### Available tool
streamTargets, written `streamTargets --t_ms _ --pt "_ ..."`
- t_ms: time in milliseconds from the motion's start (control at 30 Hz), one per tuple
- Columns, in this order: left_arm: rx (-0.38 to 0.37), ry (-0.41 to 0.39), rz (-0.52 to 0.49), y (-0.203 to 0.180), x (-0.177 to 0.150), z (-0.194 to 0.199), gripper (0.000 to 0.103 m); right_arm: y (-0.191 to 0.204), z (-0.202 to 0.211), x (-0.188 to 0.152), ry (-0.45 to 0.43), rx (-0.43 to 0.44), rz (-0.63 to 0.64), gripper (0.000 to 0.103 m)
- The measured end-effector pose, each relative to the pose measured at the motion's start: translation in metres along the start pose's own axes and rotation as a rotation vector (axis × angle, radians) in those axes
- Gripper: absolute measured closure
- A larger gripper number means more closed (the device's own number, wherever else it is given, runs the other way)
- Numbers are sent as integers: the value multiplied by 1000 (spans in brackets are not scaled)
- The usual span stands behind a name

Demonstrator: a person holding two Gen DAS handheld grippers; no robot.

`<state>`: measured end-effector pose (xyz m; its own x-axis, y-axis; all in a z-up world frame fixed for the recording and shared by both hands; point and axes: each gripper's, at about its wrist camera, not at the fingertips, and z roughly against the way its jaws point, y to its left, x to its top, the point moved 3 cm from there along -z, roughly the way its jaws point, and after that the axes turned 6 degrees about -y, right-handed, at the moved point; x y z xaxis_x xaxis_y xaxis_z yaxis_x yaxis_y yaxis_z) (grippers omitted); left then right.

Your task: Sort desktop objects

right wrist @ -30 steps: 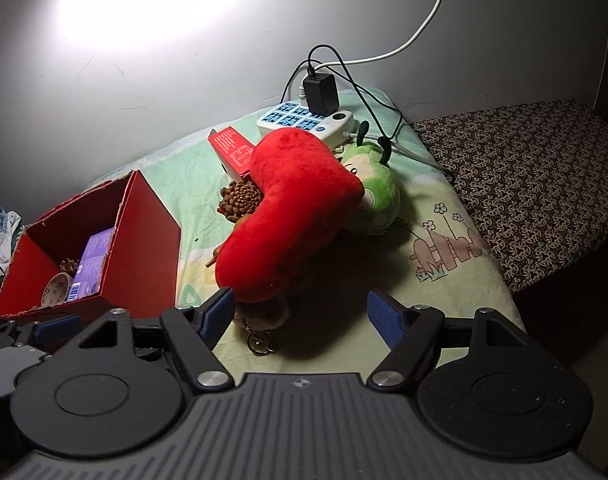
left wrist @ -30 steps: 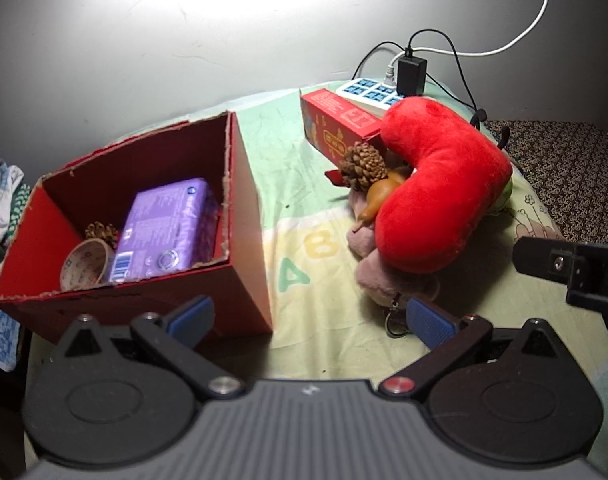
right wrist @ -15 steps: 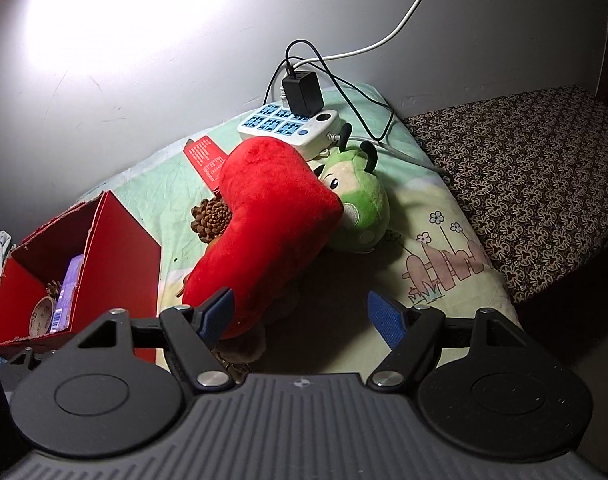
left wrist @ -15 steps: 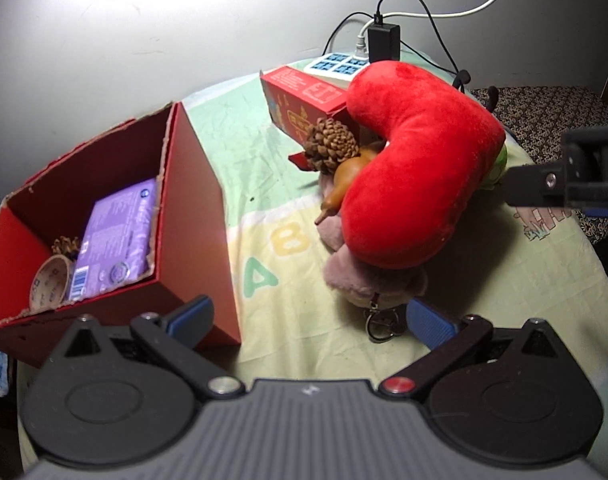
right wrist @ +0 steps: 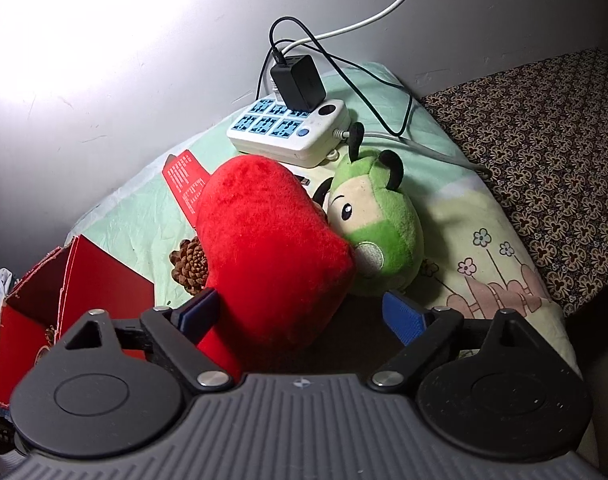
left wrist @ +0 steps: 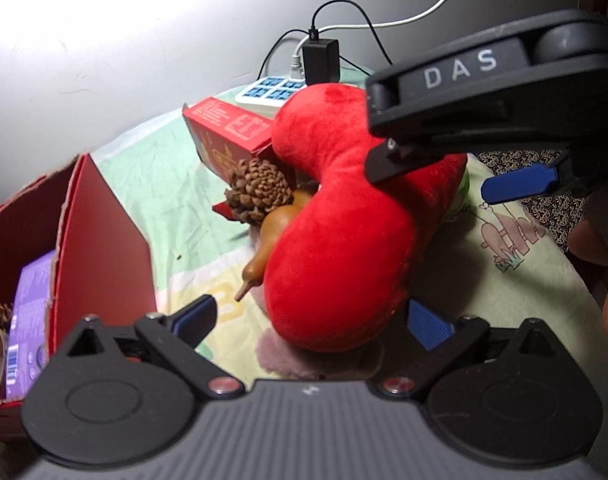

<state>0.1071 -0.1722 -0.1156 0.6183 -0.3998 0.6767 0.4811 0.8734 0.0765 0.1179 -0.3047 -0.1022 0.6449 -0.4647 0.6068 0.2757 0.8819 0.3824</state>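
Observation:
A big red heart-shaped plush point(left wrist: 344, 232) point(right wrist: 272, 256) lies on the table over a pine cone point(left wrist: 260, 190) point(right wrist: 190, 266), a brown pear-shaped toy point(left wrist: 270, 240) and a pinkish plush point(left wrist: 288, 354). My left gripper point(left wrist: 312, 320) is open, its fingers at either side of the heart's near end. My right gripper point(right wrist: 302, 314) is open, its left finger against the heart's side; it shows in the left wrist view point(left wrist: 500, 120) above the heart. A green plush point(right wrist: 378, 224) leans on the heart. A red cardboard box point(left wrist: 84, 236) point(right wrist: 64, 300) stands at the left.
A small red carton point(left wrist: 224, 132) point(right wrist: 184, 184) lies behind the heart. A power strip point(right wrist: 290, 128) with a black charger point(right wrist: 298, 82) and cables sits by the wall. The box holds a purple pack point(left wrist: 28, 320), a tape roll and a pine cone. A patterned cushion point(right wrist: 544, 152) lies right.
Both grippers have moved forward toward the red heart plush. The right gripper now hangs over the heart in the left wrist view. Nothing has been taken hold of.

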Motion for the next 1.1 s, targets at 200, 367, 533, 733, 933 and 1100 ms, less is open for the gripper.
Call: streamTargets --t_ms 200,367,533,733,933,1100 --pt "23 15 -5 1 1 -6 18 -6 -14 -2 42 114 -51 27" --pt "-6 36 34 4 2 -1 27 -2 -7 -3 35 158 -57 44" --pt "-57 48 50 1 5 8 41 0 9 -2 4 173 -54 48" --pt "-56 25 32 -2 8 30 42 -3 28 -3 -25 208 -85 49" --pt "-49 1 27 4 12 56 42 8 49 -2 -58 229 -77 49" --pt "-40 -22 49 19 8 79 42 26 63 -5 -71 252 -58 49"
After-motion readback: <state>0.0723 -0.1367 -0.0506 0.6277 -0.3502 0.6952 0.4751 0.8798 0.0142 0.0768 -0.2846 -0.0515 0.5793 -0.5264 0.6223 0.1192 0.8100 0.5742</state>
